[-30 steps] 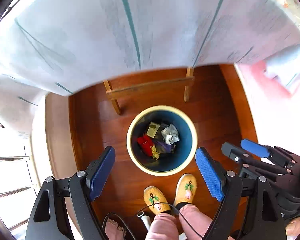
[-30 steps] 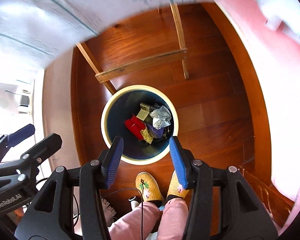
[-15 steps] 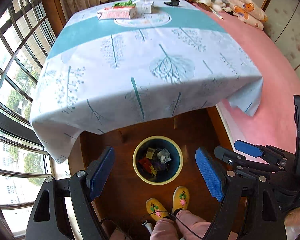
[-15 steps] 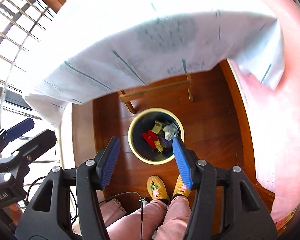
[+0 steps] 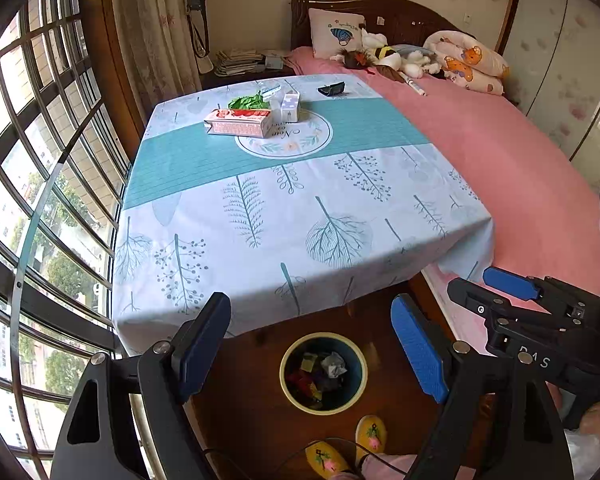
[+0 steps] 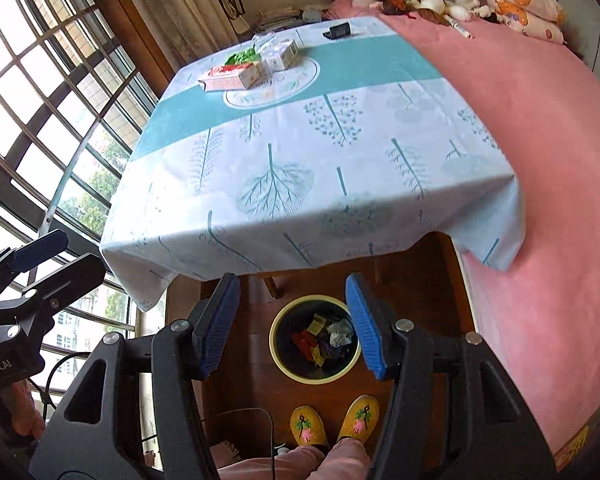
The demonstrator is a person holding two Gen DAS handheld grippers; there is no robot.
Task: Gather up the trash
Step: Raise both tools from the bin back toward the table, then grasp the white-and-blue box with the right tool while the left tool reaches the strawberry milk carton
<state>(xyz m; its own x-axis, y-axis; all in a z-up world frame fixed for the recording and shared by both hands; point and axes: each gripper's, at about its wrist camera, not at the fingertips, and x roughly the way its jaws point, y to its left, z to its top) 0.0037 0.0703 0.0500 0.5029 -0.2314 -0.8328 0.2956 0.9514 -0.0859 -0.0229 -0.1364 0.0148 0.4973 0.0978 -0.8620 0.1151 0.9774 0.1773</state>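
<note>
Left wrist: bin (image 5: 323, 374) below empty claw (image 5: 312, 350)

Near tablecloth (image 5: 300, 216) bare; cartons (image 5: 240, 122) crowd the far middle, seemingly.

Home bedroom, pink bed (image 5: 500, 152), pillow (image 5: 336, 34), cloth-covered table (image 5: 284, 200)

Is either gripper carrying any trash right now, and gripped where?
Nothing is held. The left gripper and the right gripper are both open with bare pads, above the trash bin.
</note>
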